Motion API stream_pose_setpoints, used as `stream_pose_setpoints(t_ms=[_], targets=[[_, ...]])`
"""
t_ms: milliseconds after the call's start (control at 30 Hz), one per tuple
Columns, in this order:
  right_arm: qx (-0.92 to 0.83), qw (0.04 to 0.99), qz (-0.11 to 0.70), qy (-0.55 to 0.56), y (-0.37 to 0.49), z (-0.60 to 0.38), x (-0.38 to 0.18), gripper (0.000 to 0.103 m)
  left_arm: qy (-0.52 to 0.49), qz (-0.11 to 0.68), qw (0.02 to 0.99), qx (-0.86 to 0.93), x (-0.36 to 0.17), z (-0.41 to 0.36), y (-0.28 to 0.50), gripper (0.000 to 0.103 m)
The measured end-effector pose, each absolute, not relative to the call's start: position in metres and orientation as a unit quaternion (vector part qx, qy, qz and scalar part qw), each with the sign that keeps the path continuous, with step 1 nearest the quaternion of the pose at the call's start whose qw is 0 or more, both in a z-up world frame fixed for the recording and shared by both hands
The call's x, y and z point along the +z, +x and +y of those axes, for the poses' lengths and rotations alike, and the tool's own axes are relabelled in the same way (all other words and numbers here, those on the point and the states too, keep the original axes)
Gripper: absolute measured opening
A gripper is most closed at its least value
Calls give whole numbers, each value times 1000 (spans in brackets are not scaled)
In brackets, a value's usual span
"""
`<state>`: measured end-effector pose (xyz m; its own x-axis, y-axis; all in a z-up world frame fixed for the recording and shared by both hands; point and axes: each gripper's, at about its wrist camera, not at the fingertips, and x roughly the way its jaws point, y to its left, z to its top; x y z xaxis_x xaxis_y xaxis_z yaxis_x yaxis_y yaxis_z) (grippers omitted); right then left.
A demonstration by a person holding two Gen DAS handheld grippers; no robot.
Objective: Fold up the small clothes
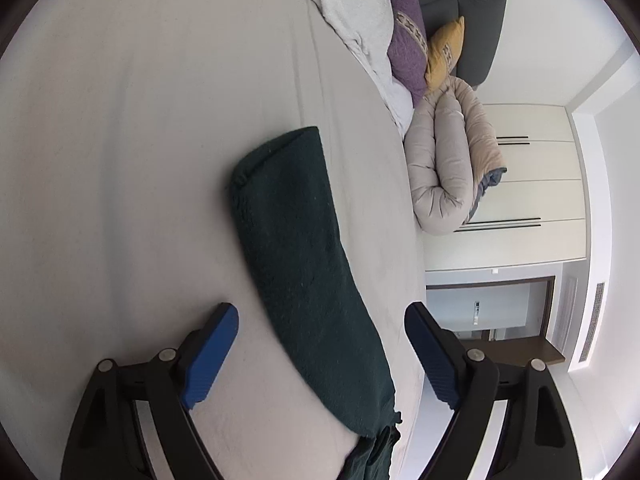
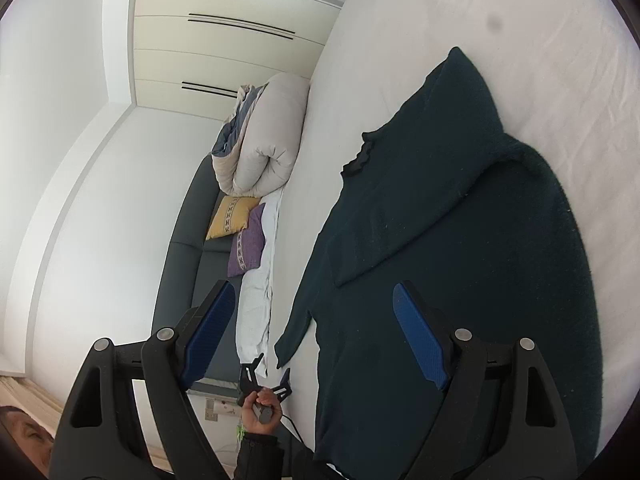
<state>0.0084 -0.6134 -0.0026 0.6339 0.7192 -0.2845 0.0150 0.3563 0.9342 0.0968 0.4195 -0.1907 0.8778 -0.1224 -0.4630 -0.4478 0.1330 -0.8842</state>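
Note:
A dark green knitted sweater (image 2: 460, 240) lies flat on the white bed sheet (image 2: 520, 20), one sleeve folded across its body. In the left wrist view a long folded part of the sweater (image 1: 296, 248) stretches away from the camera. My left gripper (image 1: 322, 352) is open and empty, its blue pads either side of the garment's near end. It also shows small in the right wrist view (image 2: 266, 376), open, near the sweater's sleeve end. My right gripper (image 2: 314, 336) is open and empty, hovering over the sweater's left edge.
A rolled beige duvet (image 1: 448, 160), a purple cushion (image 1: 408, 40) and a yellow cushion (image 1: 444, 52) lie by a dark headboard (image 2: 180, 260). A white crumpled blanket (image 1: 352, 8) lies on the bed. White wardrobe doors (image 1: 532, 184) stand beyond.

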Motion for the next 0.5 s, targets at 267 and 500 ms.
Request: stream_pose_setpoints(t_ms=[267,500], targets=[[256,749,367,489,1,-580,17,82,-657,252,697,134,-210,433,136,9],[245,755,373,481,5,-582,15,82,-482,280,824,99,-114,373,175,9]])
